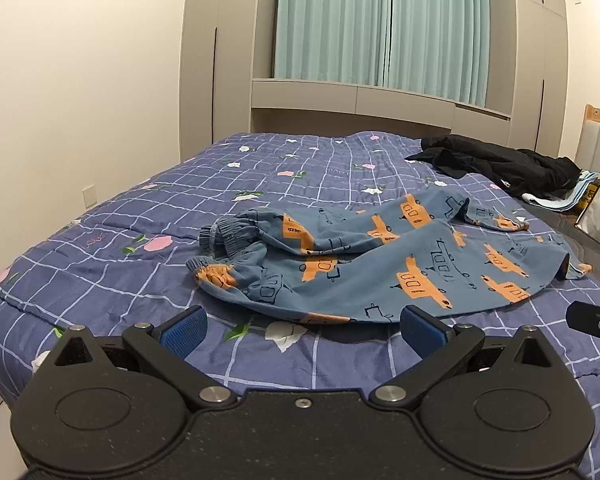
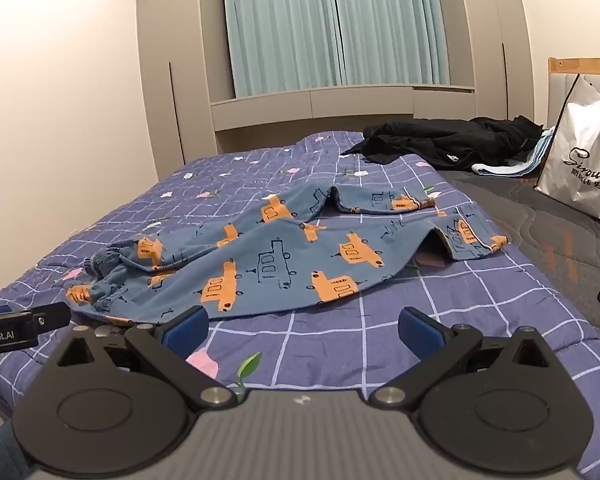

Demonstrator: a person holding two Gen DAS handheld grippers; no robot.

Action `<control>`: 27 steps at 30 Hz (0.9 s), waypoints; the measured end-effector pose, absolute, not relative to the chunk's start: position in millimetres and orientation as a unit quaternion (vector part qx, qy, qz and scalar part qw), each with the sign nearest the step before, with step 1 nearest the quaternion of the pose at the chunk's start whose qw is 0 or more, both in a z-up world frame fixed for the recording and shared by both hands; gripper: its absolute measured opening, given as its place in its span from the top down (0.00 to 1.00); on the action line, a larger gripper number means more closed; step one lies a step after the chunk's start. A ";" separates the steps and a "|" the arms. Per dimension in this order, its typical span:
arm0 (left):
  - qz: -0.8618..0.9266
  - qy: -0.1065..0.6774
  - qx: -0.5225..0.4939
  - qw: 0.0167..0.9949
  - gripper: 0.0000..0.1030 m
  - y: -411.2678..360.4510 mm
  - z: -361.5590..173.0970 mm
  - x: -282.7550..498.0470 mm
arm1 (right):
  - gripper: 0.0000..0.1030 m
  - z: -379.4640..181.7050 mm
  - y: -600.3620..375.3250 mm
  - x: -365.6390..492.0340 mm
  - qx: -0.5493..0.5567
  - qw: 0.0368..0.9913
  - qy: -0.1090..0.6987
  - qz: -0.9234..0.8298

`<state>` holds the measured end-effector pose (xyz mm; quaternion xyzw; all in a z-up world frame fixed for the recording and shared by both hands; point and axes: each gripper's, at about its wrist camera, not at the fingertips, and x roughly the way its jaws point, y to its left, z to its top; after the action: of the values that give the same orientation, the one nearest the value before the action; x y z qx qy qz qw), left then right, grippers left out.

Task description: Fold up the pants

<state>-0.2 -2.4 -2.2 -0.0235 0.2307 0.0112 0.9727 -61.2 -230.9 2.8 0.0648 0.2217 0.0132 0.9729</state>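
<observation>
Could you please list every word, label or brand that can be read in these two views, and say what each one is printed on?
"Robot.AI": on the left gripper body, cut off at the picture's left edge.
"Sirowe", roughly, in script: on the white shopping bag; the characters beneath are too blurred to read.
Pink lettering on the quilt: reversed and too faint to read.
White logo on the black clothes: too small.
</observation>
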 end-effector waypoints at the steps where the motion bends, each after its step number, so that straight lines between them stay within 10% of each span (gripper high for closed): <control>1: 0.012 0.231 -0.024 0.973 0.01 -2.3 -2.2 -0.1 | 0.00 3.0 -230.3 -61.0 0.064 0.973 0.223 0.013; 27: 0.007 0.234 -0.020 0.972 0.01 -6.2 -3.7 -1.6 | 0.00 1.8 -232.2 -58.3 0.063 0.970 0.235 0.003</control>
<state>-1.6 -6.2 -3.7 -0.0201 0.2343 0.0074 0.9719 -58.3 -232.2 1.8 0.0634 0.2354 0.0035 0.9698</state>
